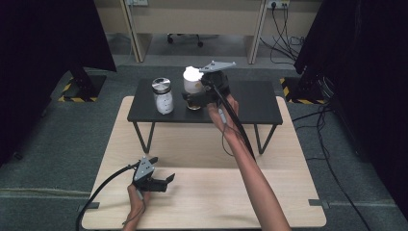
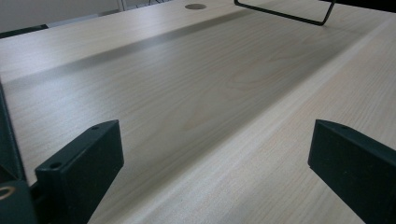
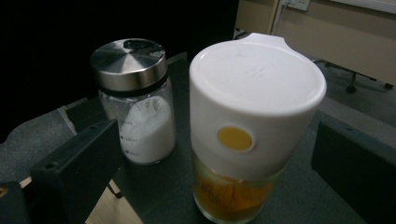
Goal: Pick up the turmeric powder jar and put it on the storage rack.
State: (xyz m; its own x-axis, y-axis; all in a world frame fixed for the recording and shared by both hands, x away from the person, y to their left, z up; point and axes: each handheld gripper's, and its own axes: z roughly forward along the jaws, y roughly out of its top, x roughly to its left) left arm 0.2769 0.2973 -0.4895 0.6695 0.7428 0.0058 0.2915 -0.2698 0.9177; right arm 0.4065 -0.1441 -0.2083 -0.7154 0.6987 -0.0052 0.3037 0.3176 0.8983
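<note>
Left gripper [image 1: 161, 180] gapes; right gripper [image 1: 192, 98] flanks dispenser [image 3: 254, 126].

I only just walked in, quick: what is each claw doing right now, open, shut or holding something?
Left claw: open, empty, low over the wooden table.
Right claw: open, jaws on either side of the white-capped bottle, not closed on it.

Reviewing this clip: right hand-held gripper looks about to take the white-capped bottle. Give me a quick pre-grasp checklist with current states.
1. Right hand-held gripper open wide enough: ok.
2. Bottle between its jaws: ok, neither jaw touching yet.
3. Bottle upright on black shelf, white cap on: ok.
4. Clearance from salt jar: ok, a gap beside it.
5. Left hand-held gripper out of the way: ok, open over wooden table.
6. Jaw height on bottle: cannot tell.
</note>
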